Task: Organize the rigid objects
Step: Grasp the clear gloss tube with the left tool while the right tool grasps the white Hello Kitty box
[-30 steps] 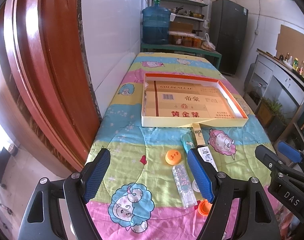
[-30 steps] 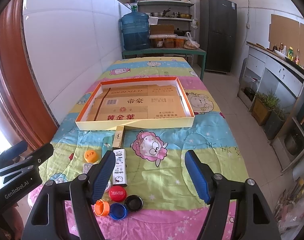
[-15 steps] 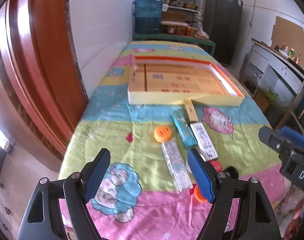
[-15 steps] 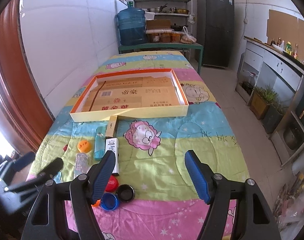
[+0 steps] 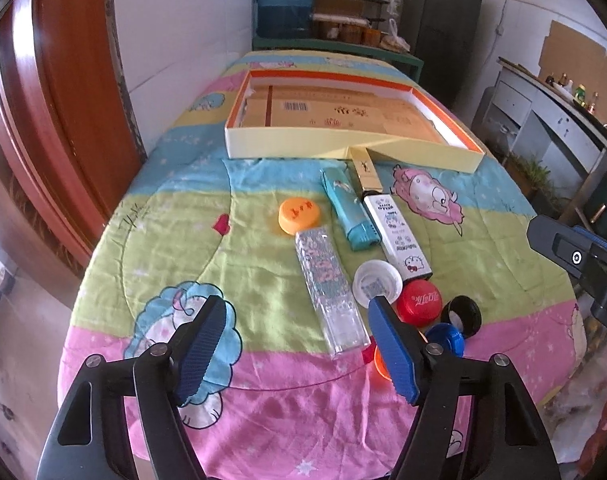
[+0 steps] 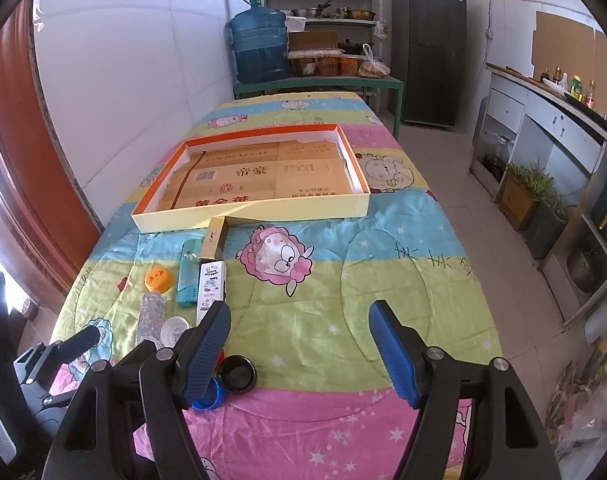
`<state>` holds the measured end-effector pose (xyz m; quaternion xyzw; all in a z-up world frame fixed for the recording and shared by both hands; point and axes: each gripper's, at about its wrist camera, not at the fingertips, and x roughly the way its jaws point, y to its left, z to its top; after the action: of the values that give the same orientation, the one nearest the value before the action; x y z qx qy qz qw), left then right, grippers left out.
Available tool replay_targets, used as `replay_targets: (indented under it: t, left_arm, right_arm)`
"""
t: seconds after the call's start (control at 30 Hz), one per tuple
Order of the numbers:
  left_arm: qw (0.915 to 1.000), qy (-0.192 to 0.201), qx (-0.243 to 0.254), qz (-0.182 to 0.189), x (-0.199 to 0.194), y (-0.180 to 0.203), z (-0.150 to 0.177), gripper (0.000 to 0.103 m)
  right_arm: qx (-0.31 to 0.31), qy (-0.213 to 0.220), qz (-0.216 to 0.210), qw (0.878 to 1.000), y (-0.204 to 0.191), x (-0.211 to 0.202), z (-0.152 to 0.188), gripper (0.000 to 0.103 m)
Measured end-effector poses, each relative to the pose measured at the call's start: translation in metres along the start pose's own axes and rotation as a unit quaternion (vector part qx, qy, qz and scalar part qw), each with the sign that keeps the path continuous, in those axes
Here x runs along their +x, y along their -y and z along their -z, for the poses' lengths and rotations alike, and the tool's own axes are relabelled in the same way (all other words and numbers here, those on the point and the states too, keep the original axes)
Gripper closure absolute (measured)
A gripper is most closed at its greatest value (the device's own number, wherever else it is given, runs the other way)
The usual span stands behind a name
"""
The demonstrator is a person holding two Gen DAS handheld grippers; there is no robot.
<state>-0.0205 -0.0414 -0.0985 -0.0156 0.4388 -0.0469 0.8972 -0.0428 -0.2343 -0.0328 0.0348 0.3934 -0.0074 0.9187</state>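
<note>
Both views are wrist fisheyes looking forward and downward along their own claw at the quilt-covered surface [image 5: 263, 208].

The left view sits close over the near end, with the clear box [image 5: 329, 284] and caps [image 5: 417, 302] at its centre and the tray [image 5: 343, 148] at 12 o'clock.

The right view sits higher and further right; the tray [image 6: 259, 204] is at 11 o'clock and the caps [image 6: 236, 373] at 7.

Both share the surface, tray, water jug [image 5: 285, 0] and fridge [image 6: 427, 52], and each catches the other claw at its edge.
</note>
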Motion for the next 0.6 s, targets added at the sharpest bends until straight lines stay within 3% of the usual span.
replay_targets:
  t: [0.4,0.6]
  left_arm:
    - [0.9999,-0.013,-0.001,0.003,0.018,-0.001,0.001,0.045]
    - [1.0000,-0.003,0.000,0.002,0.024,-0.007,-0.007,0.060]
  right_arm:
    - [0.003,-0.012,-0.005,1.000,0.001,0.011,0.002,0.031]
    - [-0.001,-0.024,-0.022,0.999,-0.008,0.024,0.000,0.039]
